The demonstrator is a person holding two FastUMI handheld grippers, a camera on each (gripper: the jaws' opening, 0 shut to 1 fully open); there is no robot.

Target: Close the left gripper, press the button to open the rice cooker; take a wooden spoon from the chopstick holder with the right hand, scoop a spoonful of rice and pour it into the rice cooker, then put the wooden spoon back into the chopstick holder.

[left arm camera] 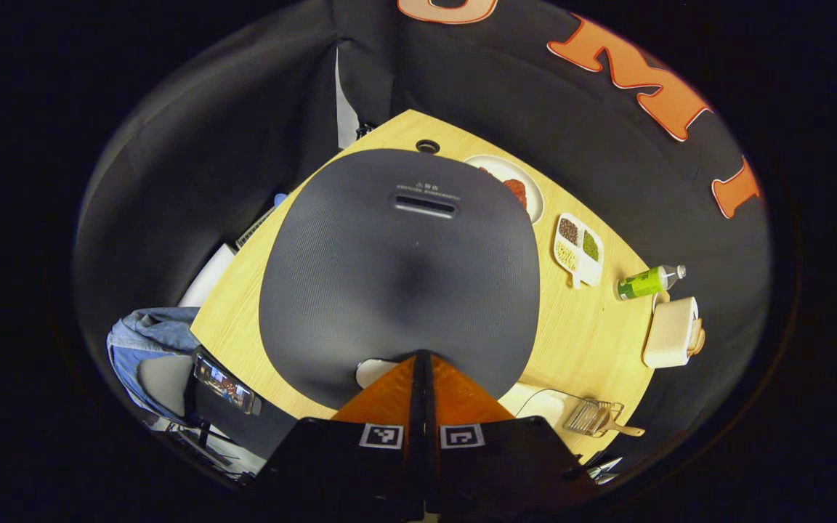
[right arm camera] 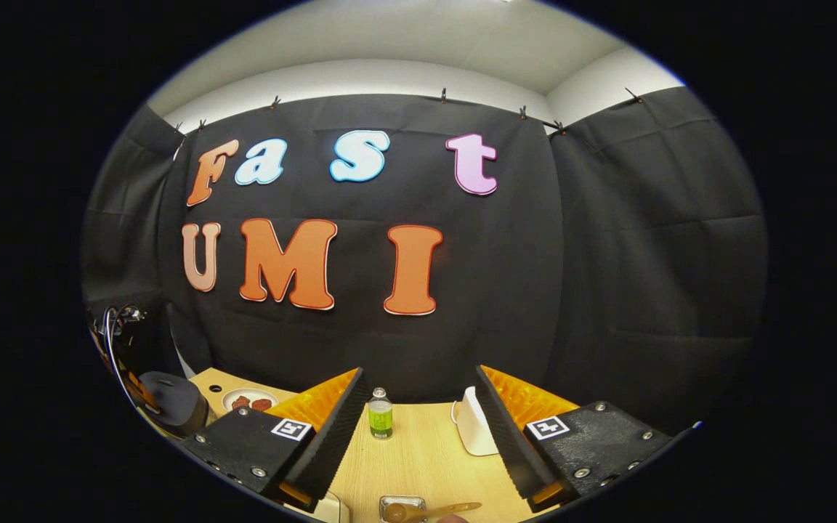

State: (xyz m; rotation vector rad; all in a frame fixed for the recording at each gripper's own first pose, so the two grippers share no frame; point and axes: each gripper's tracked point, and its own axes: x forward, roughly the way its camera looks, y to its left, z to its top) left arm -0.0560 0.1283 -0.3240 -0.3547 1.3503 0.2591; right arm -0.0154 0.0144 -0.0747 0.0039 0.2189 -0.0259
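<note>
The rice cooker's dark grey lid point(left arm camera: 397, 269) lies closed right below my left gripper point(left arm camera: 422, 356). That gripper is shut with nothing in it, its tips at the lid's near edge, right beside the white button point(left arm camera: 373, 370). The wire chopstick holder point(left arm camera: 593, 416) stands at the lower right with the wooden spoon point(left arm camera: 625, 430) in it. In the right gripper view, my right gripper point(right arm camera: 418, 436) is open and held above the table, with the chopstick holder point(right arm camera: 402, 503) and the wooden spoon point(right arm camera: 437, 511) just below it. The rice cooker point(right arm camera: 171, 399) sits far left there.
On the wooden table point(left arm camera: 593, 341) are a plate of red food point(left arm camera: 516, 190), a divided dish of beans point(left arm camera: 578, 247), a green bottle point(left arm camera: 647, 282), a white roll point(left arm camera: 673, 333) and a white container point(left arm camera: 542, 404). A person's denim sleeve point(left arm camera: 150, 334) and a phone point(left arm camera: 224, 381) are at the left.
</note>
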